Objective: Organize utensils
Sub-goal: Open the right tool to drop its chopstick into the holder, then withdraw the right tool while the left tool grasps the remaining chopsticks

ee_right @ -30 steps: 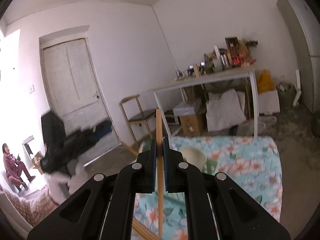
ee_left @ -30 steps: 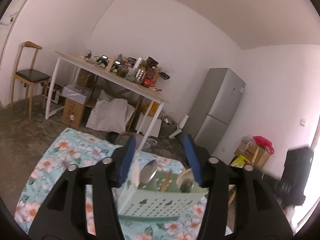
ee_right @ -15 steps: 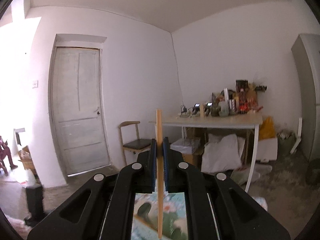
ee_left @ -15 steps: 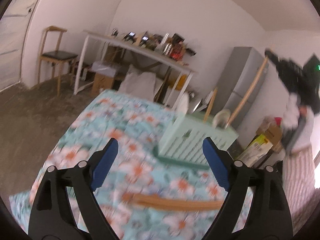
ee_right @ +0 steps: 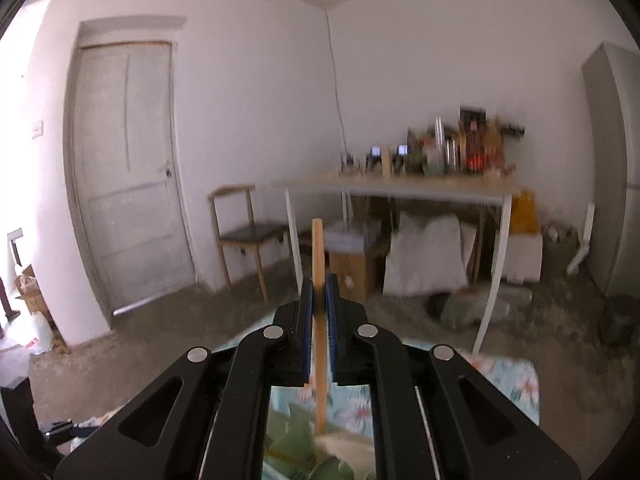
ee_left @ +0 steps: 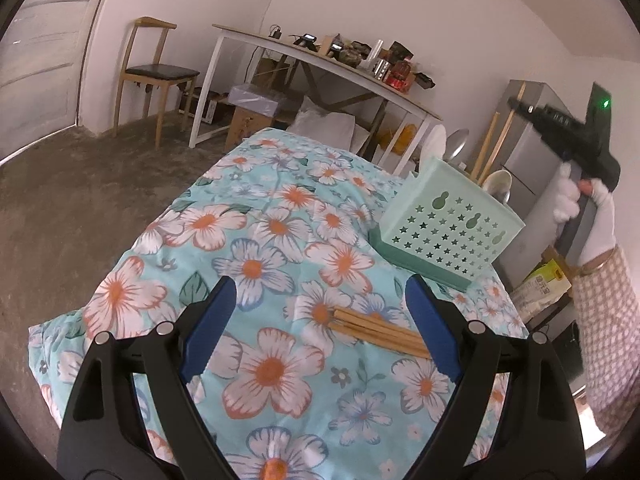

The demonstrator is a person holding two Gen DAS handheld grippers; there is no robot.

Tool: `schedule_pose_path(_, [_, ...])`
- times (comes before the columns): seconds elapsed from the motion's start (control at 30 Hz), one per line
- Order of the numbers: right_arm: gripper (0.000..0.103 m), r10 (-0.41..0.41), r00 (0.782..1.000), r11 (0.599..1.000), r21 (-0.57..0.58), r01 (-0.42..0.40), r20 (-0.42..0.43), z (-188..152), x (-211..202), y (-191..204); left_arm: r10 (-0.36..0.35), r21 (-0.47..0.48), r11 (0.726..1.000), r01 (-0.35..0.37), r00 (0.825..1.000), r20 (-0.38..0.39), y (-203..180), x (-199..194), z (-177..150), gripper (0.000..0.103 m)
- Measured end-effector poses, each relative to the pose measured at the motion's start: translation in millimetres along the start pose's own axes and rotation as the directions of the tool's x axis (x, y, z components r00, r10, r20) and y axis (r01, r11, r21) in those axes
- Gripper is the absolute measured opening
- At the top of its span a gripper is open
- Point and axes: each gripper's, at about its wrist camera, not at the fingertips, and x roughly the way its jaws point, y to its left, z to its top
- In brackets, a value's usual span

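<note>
Several wooden chopsticks [ee_left: 380,334] lie in a bundle on the floral cloth [ee_left: 256,240]. My left gripper [ee_left: 320,284] hangs open just above them, its blue pads wide on either side. A mint green star-holed basket [ee_left: 452,224] stands at the right, holding spoons [ee_left: 498,182] and an upright chopstick. Above the basket, a gloved hand [ee_left: 592,208] holds my right gripper [ee_left: 514,102], shut on one chopstick [ee_left: 504,130]. In the right wrist view that chopstick [ee_right: 319,248] stands upright between the pads of my right gripper [ee_right: 318,292], whose jaws are starting to open. The basket [ee_right: 296,432] is a green blur below.
A white-legged table [ee_left: 328,64] crowded with jars stands behind the cloth, with boxes and bags under it. A wooden chair [ee_left: 156,72] and a door [ee_right: 128,168] are at the left. A grey fridge [ee_left: 532,152] rises behind the basket.
My left gripper has widened, sunk and tilted down from the basket to the chopsticks on the cloth. My right gripper has swung with its chopstick to above the basket.
</note>
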Motion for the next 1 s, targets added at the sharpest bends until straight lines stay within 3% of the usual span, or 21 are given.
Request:
schedule_pose_path(0.03, [0.011,-0.009,1.0,1.0,0.005,0.009,-0.004,0,0,-1,-0.001,-0.003,1.0,0.001,1.0,-0.001,-1,0,2,0.082])
schedule_pose_path(0.1, [0.033,-0.014,1.0,1.0,0.017,0.014,0.003,1,-4,-4,-0.006,-0.01,1.0,0.005,1.0,-0.002,0,1,2,0.082])
schedule_pose_path(0.17, [0.039,-0.02,0.999,0.999,0.035,0.019,0.029,3,-13,-7,-0.006,-0.011,1.0,0.006,1.0,-0.005,0,2,1,0.082])
schedule_pose_path(0.4, [0.039,-0.032,0.995,0.996,0.088,0.024,0.092,8,-47,-16,-0.004,-0.012,1.0,0.004,1.0,-0.008,0,3,0,0.082])
schedule_pose_path(0.63, [0.039,0.015,0.993,0.997,0.072,-0.024,0.12,-9,-93,6,0.001,-0.035,0.999,-0.002,1.0,-0.012,4,5,-3,0.082])
schedule_pose_path(0.77, [0.039,0.059,0.997,0.995,0.074,-0.062,0.046,-39,-99,21,-0.008,-0.047,0.999,0.007,1.0,-0.019,6,4,-4,0.079])
schedule_pose_path(0.9, [0.039,0.098,0.992,0.989,0.122,-0.087,-0.081,-80,-87,32,-0.041,-0.061,0.997,0.038,0.998,-0.043,5,5,-8,0.066])
schedule_pose_path(1.0, [0.039,0.133,0.975,0.975,0.197,-0.098,-0.175,-110,-72,33,-0.104,-0.102,0.99,0.095,0.991,-0.085,4,10,-13,0.053])
